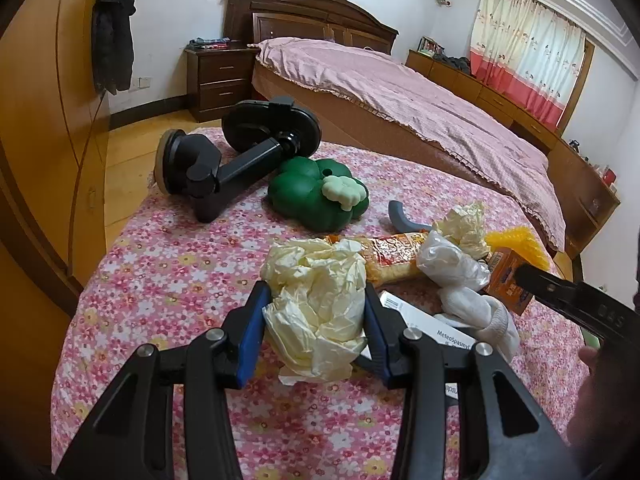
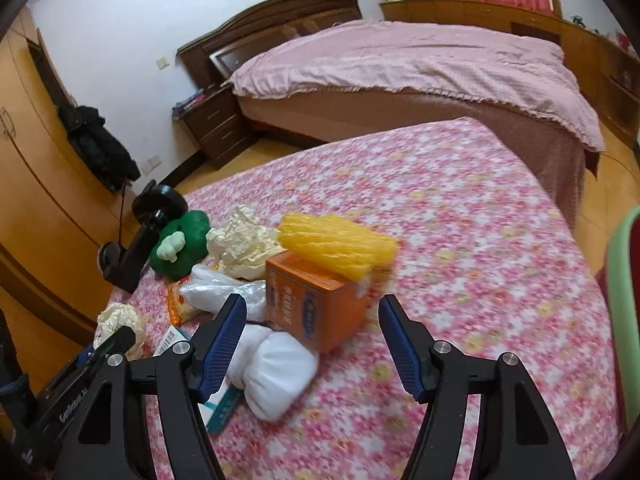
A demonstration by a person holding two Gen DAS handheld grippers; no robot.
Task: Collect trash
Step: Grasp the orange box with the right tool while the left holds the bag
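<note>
My left gripper [image 1: 315, 294] is shut on a crumpled cream paper wad [image 1: 320, 308], its blue pads pressing both sides just above the flowered tablecloth [image 1: 180, 280]. The right gripper [image 2: 311, 302] stands open, and its fingers straddle an orange carton [image 2: 308, 304] without touching it. A yellow foam net [image 2: 336, 246] rests on top of the carton. Close by lie a second cream paper wad [image 2: 244, 240], a clear plastic bag [image 2: 224, 288], a white rolled cloth [image 2: 276, 372], a snack wrapper [image 1: 392, 252] and a white medicine box [image 1: 432, 320].
A green toy [image 1: 316, 196] and a black suction-cup phone holder [image 1: 240, 152] lie at the table's far left. A bed with a pink cover [image 1: 400, 84] stands beyond the table. A green chair back [image 2: 624, 300] rises at the right edge. Wardrobes line the left wall.
</note>
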